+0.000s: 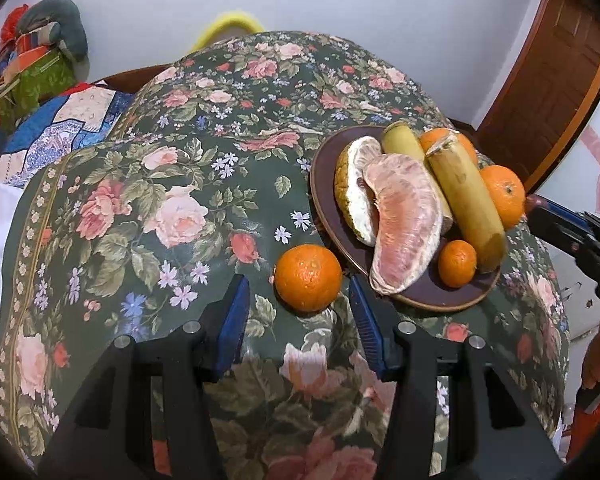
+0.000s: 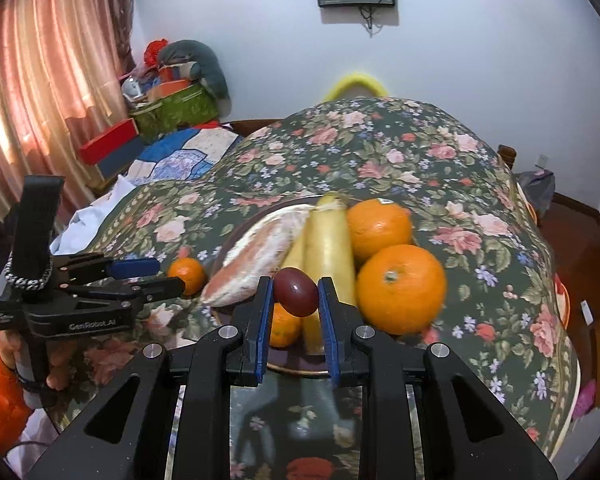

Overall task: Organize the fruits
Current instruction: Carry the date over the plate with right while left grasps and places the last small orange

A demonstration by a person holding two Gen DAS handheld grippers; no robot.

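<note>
Left wrist view has the left gripper (image 1: 298, 308) nearest, its blue-padded fingers (image 1: 232, 320) spread wide and holding nothing, low over the floral tablecloth (image 1: 140, 208) of the table. A loose mandarin (image 1: 308, 277) lies on the cloth just ahead of the fingertips, slightly toward the right-hand finger and just beside the rim of the brown plate (image 1: 320, 168). On the plate, from near to far, sit a small mandarin (image 1: 457, 263), a peeled pomelo segment (image 1: 404, 220) leaning on a piece of pomelo rind (image 1: 354, 184), two bananas (image 1: 466, 200) lying side by side, and two oranges (image 1: 502, 194) at the plate's far edge. At the right border the dark tip of the right gripper (image 1: 572, 232) shows beside the plate.

Right wrist view shows the right gripper (image 2: 294, 300) with its fingers (image 2: 260, 320) pinching a dark red grape (image 2: 296, 292), held above the near edge of the plate (image 2: 296, 368). Beyond the grape lie the bananas (image 2: 328, 248), the pomelo segment (image 2: 256, 260) and the oranges (image 2: 400, 288). To the left the left gripper (image 2: 162, 276) hovers with fingers apart near the loose mandarin (image 2: 186, 274)
</note>
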